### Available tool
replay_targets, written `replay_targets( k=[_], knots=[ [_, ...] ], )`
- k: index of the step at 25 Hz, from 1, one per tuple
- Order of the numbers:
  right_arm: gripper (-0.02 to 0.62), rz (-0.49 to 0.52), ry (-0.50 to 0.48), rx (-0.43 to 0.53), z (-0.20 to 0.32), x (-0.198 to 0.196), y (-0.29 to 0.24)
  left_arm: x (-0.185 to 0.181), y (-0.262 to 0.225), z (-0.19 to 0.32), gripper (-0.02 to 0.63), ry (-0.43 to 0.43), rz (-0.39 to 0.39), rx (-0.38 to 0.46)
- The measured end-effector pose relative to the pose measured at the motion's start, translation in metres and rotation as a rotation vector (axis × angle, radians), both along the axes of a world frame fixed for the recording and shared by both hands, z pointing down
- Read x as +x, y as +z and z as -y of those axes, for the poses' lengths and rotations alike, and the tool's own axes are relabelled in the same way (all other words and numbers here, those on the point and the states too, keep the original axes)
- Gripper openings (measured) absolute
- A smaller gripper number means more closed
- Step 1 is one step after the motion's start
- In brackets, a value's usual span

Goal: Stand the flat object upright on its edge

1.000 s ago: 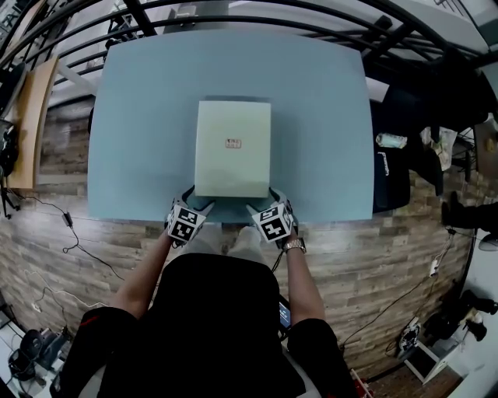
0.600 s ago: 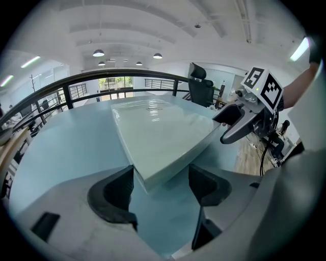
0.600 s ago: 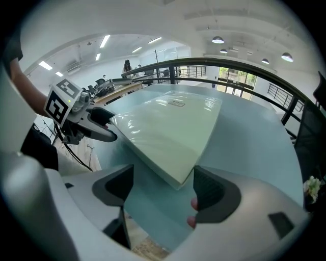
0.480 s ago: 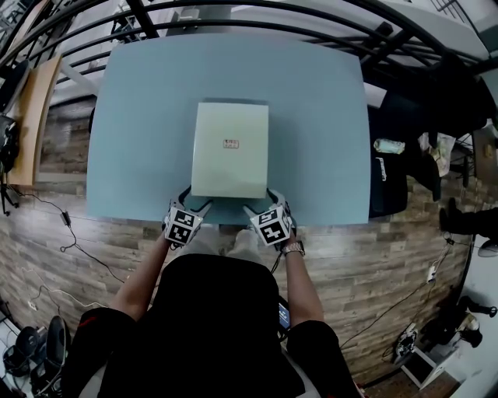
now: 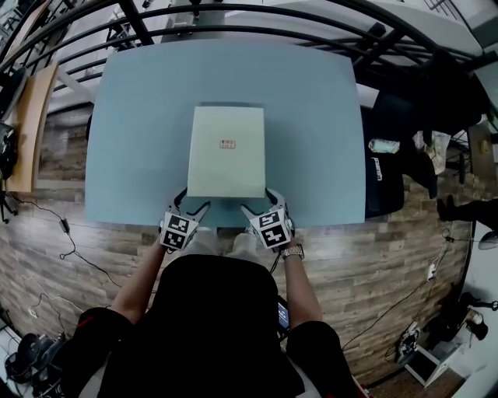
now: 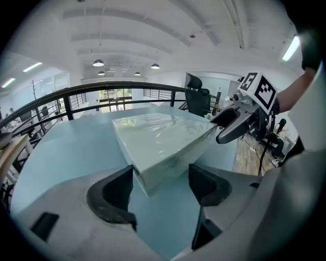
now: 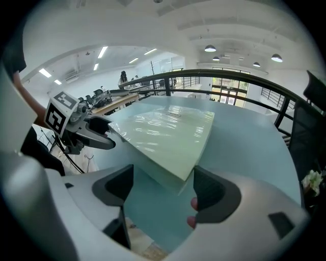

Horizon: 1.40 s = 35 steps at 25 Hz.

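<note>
- nearest the person, the left gripper [image 5: 191, 204] and the right gripper [image 5: 261, 204] sit at the table's front edge, angled inward toward each other. this looks like a setup for working the flat box from both sides at once.
- both pairs of jaws stand wide apart and hold nothing. in the left gripper view the box's near left corner pokes in between the pads, and in the right gripper view the near right corner does the same.
- placing one gripper at each near corner probably lets the near short edge be lifted evenly, so the box tips up without twisting.
- the pale green box [image 5: 226, 151] lies flat on its broad face, a small red label facing up, wrapped in glossy film.
- its long axis runs straight away from the person. the near short edge is close to the table's front.
- the blue table [image 5: 311, 116] stretches on beyond the box, with a dark railing [image 5: 257, 9] behind it.
</note>
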State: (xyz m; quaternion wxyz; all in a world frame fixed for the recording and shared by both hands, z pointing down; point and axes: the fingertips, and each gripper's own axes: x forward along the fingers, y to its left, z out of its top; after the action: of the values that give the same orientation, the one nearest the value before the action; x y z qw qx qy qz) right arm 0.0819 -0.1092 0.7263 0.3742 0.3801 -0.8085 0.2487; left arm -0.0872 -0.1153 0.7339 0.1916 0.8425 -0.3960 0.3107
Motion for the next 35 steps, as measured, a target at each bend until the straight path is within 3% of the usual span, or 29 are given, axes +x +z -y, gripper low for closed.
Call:
replay_targets(
  k=[21,35],
  knots=[
    [0.364,0.008,0.015,0.154,0.018,0.010,-0.064,0.013,-0.066,0.021,0.339,0.014,-0.069,0.136],
    [0.364,0.037,0.017,0.202,0.021,0.011,-0.090,0.017,-0.092,0.024,0.339,0.038,-0.079,0.179]
  ],
)
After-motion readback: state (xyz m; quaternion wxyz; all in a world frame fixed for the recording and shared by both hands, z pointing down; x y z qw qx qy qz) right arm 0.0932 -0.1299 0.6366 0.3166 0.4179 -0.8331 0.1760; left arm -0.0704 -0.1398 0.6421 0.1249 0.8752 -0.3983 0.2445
